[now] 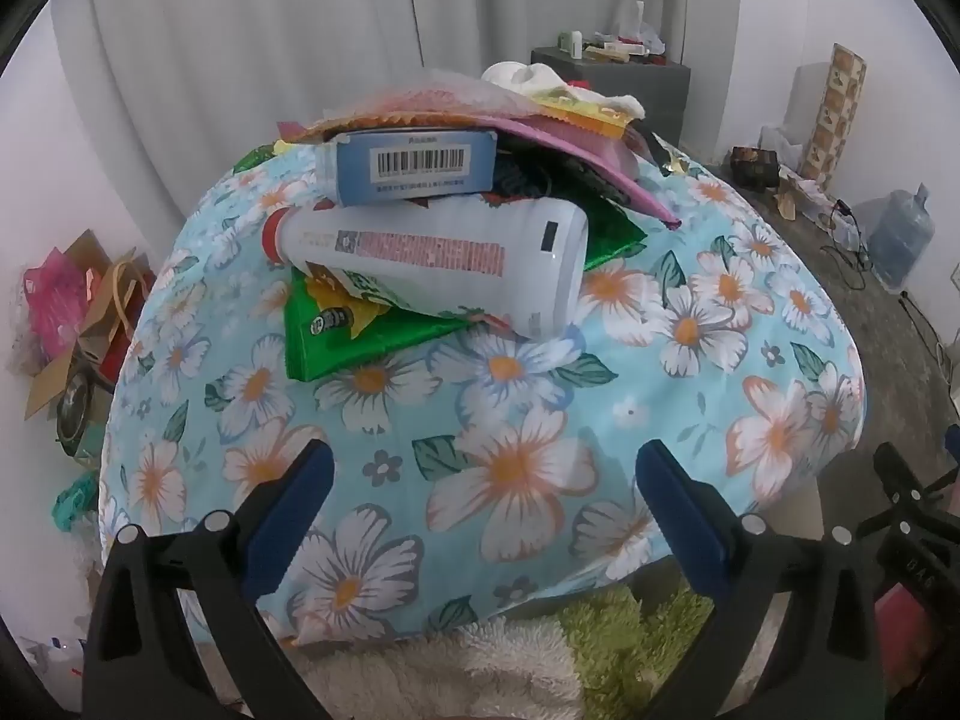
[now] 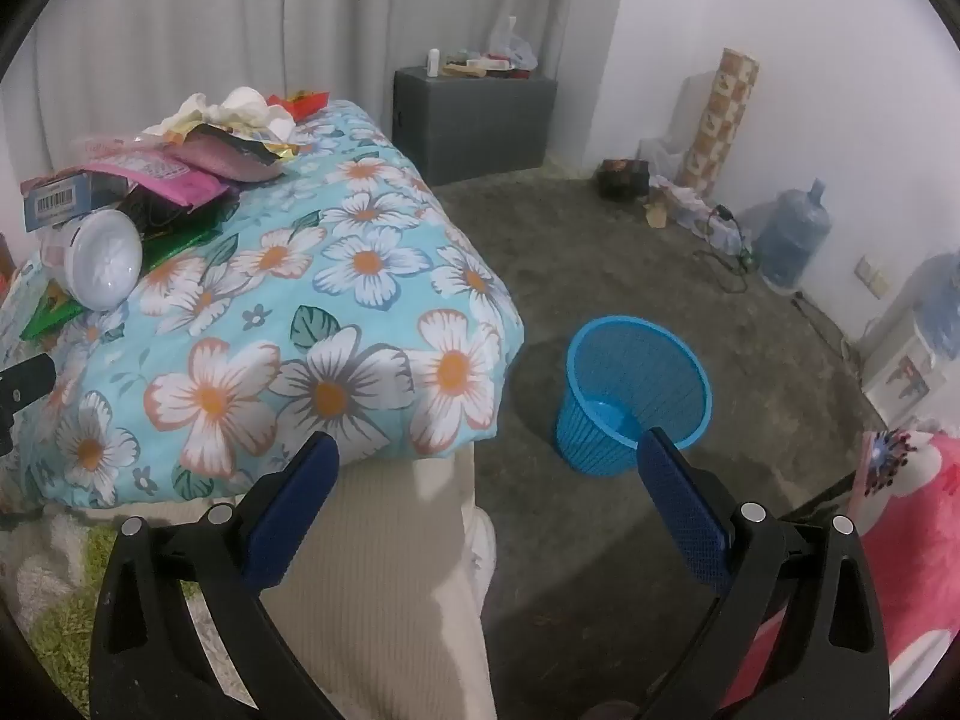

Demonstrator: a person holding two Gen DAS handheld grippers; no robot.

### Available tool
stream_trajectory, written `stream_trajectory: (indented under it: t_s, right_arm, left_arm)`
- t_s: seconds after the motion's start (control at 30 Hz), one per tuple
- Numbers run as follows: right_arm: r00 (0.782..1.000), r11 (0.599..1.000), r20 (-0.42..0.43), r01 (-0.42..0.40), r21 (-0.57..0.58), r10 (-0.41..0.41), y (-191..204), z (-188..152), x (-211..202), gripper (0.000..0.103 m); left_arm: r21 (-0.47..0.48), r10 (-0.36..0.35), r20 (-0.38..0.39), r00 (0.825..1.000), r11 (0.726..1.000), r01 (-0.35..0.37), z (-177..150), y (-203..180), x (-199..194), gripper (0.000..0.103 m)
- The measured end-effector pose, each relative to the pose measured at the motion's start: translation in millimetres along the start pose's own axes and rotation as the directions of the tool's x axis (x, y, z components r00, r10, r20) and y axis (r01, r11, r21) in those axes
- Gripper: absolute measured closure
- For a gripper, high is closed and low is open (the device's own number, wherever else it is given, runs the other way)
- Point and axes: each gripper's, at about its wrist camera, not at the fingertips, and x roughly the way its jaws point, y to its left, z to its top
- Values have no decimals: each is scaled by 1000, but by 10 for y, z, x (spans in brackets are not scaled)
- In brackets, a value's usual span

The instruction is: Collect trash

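A pile of trash lies on a floral blue cloth (image 1: 480,420): a white bottle with a red cap (image 1: 432,258) on its side, a blue-labelled bottle with a barcode (image 1: 414,168) behind it, green wrappers (image 1: 336,336), a pink wrapper (image 1: 576,144) and crumpled white paper (image 1: 540,81). My left gripper (image 1: 483,468) is open and empty, short of the pile. My right gripper (image 2: 486,462) is open and empty, over the cloth's right corner. A blue mesh bin (image 2: 636,390) stands on the floor to the right. The pile also shows in the right wrist view (image 2: 120,204).
A grey cabinet (image 2: 474,120) with clutter stands by the back wall. Water jugs (image 2: 792,234), cables and a patterned tube (image 2: 720,114) line the right wall. Cardboard and bags (image 1: 78,324) lie left of the cloth. A green and white rug (image 1: 540,660) lies below.
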Motion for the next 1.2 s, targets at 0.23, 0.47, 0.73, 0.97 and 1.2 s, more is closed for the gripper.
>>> stream_trajectory:
  t_s: [0.23,0.47,0.73,0.97,1.2]
  right_arm:
    - [1000,1000,2,6,-3,-6,3,0,-3,8]
    - [1000,1000,3,5,-6,-5,7,0,6,8]
    - [1000,1000,5,5,-3,-5,3,0,-2,8]
    - [1000,1000,6,4,-3,-4,3,0,-3,8]
    - [1000,1000,6,4,-6,-4,2,2,4,8]
  left_arm:
    - [3,0,-6,1000,1000,0,-2,-3,2,4]
    - [4,-1,-3,1000,1000,1,-60,-7,-6,4]
    - [6,-2,-10,1000,1000,2,-38,-14,-7,4]
    - [4,-1,-10,1000,1000,1,-37,-15,-6,4]
    - [4,-3,-12,1000,1000,3,-40,-22,13,4]
